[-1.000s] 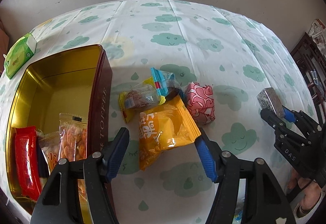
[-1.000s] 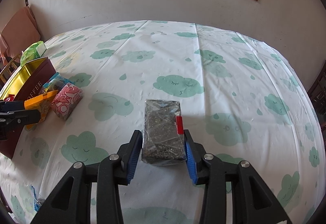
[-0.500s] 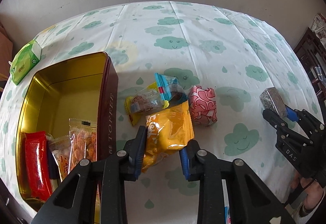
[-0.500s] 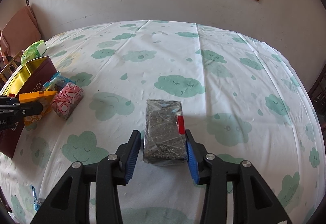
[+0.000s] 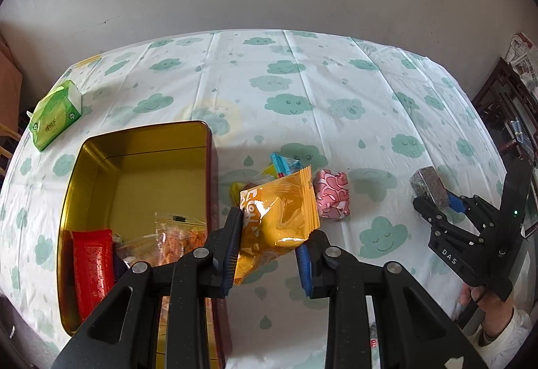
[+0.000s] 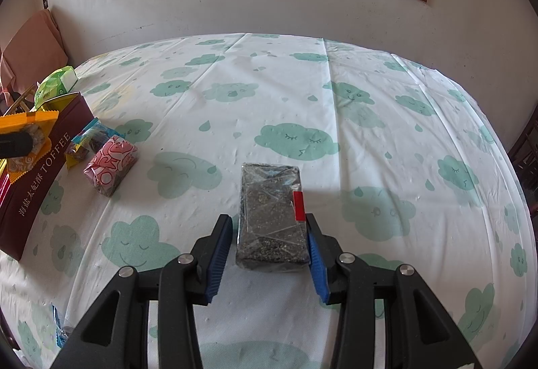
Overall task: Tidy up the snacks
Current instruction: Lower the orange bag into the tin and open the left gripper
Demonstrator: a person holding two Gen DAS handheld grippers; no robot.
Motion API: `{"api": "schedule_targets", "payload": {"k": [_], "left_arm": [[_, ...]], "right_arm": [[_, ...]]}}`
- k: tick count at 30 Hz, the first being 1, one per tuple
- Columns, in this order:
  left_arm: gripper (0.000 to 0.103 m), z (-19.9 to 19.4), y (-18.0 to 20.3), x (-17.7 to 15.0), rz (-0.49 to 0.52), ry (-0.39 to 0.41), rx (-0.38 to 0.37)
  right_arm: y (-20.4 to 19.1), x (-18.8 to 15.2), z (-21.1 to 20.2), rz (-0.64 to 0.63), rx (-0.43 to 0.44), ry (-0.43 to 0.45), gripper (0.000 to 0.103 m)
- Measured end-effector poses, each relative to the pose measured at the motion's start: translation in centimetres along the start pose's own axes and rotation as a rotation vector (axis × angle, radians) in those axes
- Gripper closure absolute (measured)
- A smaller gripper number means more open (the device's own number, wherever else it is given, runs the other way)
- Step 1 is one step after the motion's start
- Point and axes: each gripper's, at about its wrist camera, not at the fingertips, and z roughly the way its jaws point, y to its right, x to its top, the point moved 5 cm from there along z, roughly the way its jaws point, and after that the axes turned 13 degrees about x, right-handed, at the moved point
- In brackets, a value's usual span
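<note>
Cloud-patterned bench [image 6: 386, 120] under a window, snacks being sorted.
Left claw [image 5: 269, 246] grips the orange snack bag [image 5: 279, 217], lifted beside the gold tin [image 5: 141, 140]; right claw [image 6: 269, 249] loosely brackets the grey packet [image 6: 272, 217], still lying on the bench.

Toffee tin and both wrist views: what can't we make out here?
- Toffee tin, left wrist view: its near end and the snacks there are covered by the left tongs.
- Small wrapped snacks, left wrist view: mostly hidden behind the orange packet.
- Grey block, right wrist view: the right pad touches it, the left pad shows a gap; grip unclear.
- Blue wrapper, right wrist view: cut off by the fisheye edge.
</note>
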Motion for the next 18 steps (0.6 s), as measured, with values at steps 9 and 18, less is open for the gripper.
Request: {"api": "schedule_targets", "payload": {"k": [9,18], "left_arm": [[0.077,1.8,-7.2,1.2,-0.076,-0.019,0.093],[0.077,6.0,-13.3,1.1,-0.115,-0.077,0.196]], "right_arm": [[0.0,0.0,0.0,-0.001,-0.001,0.000,0.060],[-0.1,0.0,0.0,-0.001,-0.001,0.000,0.060]]}}
